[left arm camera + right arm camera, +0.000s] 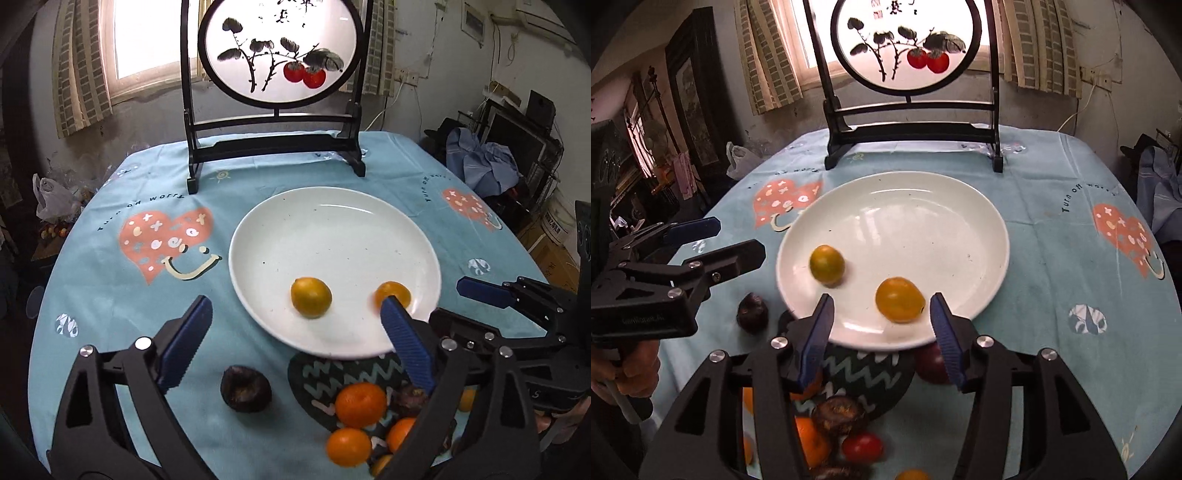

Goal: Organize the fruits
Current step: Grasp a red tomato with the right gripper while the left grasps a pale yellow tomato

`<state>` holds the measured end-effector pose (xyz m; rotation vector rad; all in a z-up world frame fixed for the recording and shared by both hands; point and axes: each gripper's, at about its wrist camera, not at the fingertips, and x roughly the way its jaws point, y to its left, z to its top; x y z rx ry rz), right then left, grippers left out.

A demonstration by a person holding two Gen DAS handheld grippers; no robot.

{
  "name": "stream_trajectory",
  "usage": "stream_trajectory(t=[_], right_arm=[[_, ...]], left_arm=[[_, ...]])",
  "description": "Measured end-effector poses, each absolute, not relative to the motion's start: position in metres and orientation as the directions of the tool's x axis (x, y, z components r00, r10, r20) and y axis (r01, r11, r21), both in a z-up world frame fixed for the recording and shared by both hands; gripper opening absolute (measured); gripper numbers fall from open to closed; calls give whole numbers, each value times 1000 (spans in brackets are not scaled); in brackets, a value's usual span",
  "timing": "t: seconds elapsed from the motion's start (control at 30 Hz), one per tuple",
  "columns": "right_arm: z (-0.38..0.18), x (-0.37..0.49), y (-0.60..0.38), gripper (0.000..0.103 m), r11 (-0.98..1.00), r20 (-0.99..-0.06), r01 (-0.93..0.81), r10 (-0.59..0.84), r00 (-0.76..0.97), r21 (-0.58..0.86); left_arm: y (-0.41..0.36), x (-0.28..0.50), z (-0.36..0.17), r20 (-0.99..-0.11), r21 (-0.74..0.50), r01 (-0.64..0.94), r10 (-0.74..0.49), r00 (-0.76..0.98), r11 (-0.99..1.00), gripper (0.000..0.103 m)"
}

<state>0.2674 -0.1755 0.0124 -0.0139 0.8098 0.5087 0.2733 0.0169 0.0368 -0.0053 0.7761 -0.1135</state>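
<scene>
Centrally, two kumquats [900, 300] are seen near the plate's [960, 221] lower rim, both grippers [882, 334] [295, 328] spread and empty.

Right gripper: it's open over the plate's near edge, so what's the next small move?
Probably draw the right gripper back toward the loose fruit pile for another piece. It is open and holds nothing, the yellow fruit just ahead of it already lies on the white plate, and several pieces are still on the cloth.

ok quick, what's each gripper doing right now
Left gripper: open, holding nothing.
Right gripper: open, holding nothing; a yellow fruit sits on the plate between its fingers.
</scene>
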Motion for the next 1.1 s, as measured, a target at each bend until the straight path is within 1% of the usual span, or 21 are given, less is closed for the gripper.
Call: stream_trajectory(t=[0.17, 0.3, 0.43, 0.53, 0.57, 0.6, 0.7, 0.77, 0.87, 0.93, 0.97, 1.0, 1.03, 1.1], right_arm=[[9, 195, -193, 61, 870, -671, -460, 449, 590, 177], [-15, 150, -205, 61, 874, -696, -459, 428, 577, 157], [-40, 134, -207, 61, 883, -735, -445, 400, 547, 149], [-50, 135, -202, 61, 881, -743, -450, 398, 538, 146], [-52, 136, -200, 59, 884, -750, -447, 388, 535, 139], [-55, 138, -199, 55, 883, -760, -447, 387, 522, 143], [-59, 140, -199, 47, 884, -773, -441, 387, 503, 155], [-62, 143, -200, 46, 889, -781, -429, 380, 496, 161], [-66, 146, -202, 33, 890, -791, -421, 384, 477, 177], [-67, 145, -204, 30, 885, -785, -421, 400, 474, 197], [-67, 145, -206, 30, 884, -780, -417, 408, 474, 209], [-67, 144, -208, 30, 882, -775, -414, 418, 473, 223], [-67, 144, -210, 30, 880, -771, -412, 429, 470, 238], [-67, 145, -215, 30, 878, -765, -402, 441, 469, 260]], left_arm=[[21, 204, 37, -673, -65, 117, -130, 728, 991, 96], [23, 155, 18, -673, -72, 145, -156, 723, 987, 96], [28, 118, -3, -684, -91, 160, -178, 707, 983, 96], [32, 102, -15, -700, -89, 149, -168, 694, 985, 96], [34, 98, -17, -702, -91, 143, -165, 692, 986, 96], [36, 95, -19, -705, -92, 137, -162, 691, 986, 96], [42, 86, -20, -702, -96, 126, -156, 695, 987, 96], [46, 82, -21, -701, -99, 123, -156, 696, 988, 96], [48, 83, -22, -701, -102, 121, -158, 696, 987, 96], [47, 85, -24, -702, -103, 130, -165, 693, 986, 95], [45, 86, -25, -704, -102, 138, -170, 690, 985, 94], [44, 87, -26, -706, -99, 145, -173, 687, 984, 88], [41, 88, -28, -711, -96, 152, -175, 681, 984, 86], [39, 93, -32, -718, -96, 163, -182, 671, 982, 74]])
